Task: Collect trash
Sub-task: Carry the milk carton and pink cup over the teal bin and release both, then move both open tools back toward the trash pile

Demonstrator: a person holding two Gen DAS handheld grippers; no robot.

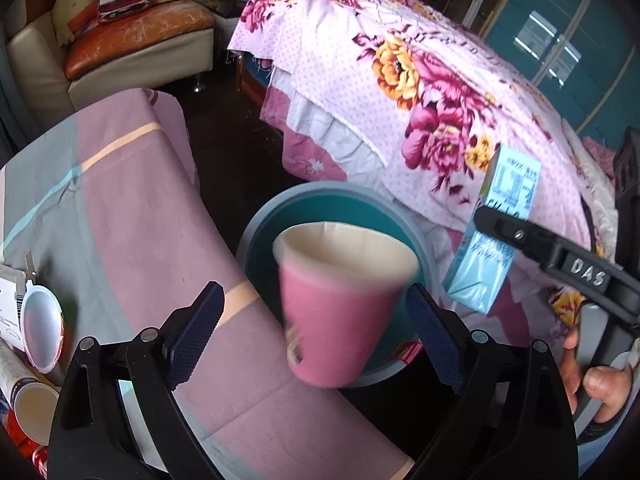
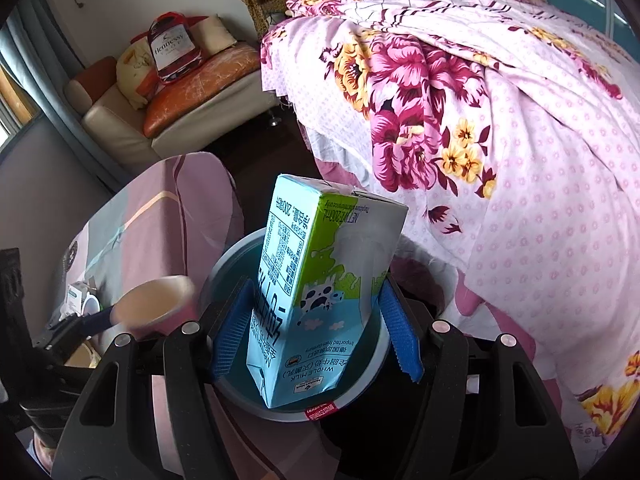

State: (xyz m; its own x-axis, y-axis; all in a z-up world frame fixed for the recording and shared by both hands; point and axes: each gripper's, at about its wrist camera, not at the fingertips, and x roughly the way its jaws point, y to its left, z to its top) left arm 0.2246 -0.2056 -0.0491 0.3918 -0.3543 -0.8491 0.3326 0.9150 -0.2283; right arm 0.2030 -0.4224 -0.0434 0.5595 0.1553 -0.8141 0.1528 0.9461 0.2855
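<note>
A pink paper cup [image 1: 340, 312] shows blurred and tilted between the wide-apart fingers of my left gripper [image 1: 314, 334], over the teal bin with a grey rim [image 1: 256, 232]. A clear gap separates the left pad from the cup, so the gripper is open. The right wrist view catches the same cup [image 2: 156, 304] at the left, beside the bin [image 2: 224, 264]. My right gripper [image 2: 318, 332] is shut on a light-blue milk carton [image 2: 316, 264], held upside down above the bin. The left wrist view shows this carton [image 1: 508, 188] at the right, clamped by a black finger.
A table under a pink and grey cloth [image 1: 140, 220] lies left of the bin, with a plastic lid [image 1: 42, 328] and a paper cup [image 1: 32, 404] at its left edge. A floral-covered bed [image 1: 400, 80] stands close behind. A sofa [image 1: 140, 40] is farther back. A hand [image 1: 592, 380] grips the right handle.
</note>
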